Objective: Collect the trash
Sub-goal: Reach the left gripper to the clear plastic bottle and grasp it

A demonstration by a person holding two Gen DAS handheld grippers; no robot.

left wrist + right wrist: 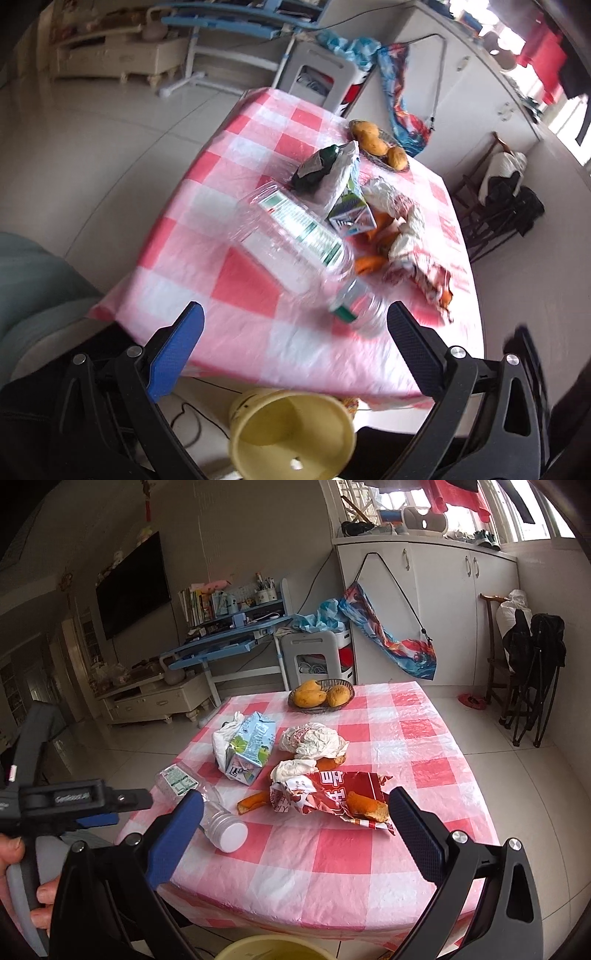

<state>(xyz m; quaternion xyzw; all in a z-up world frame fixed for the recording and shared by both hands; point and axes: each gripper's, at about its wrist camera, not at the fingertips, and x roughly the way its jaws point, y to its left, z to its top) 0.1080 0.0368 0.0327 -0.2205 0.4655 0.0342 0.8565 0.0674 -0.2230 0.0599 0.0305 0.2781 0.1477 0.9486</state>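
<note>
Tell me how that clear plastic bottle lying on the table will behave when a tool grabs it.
The plastic bottle looks empty, so it is probably light and its thin clear walls may crumple when squeezed. It lies on its side near the edge of the checked table, so a nudge could roll it off. Its smooth surface may slip.

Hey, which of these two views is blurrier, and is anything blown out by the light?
The left wrist view is blurrier: the bottle and the wrapper are smeared as if by motion. The right wrist view is sharp on the carton and the mangoes. Both are blown out at the windows, and both bend straight edges near the rim.
</note>
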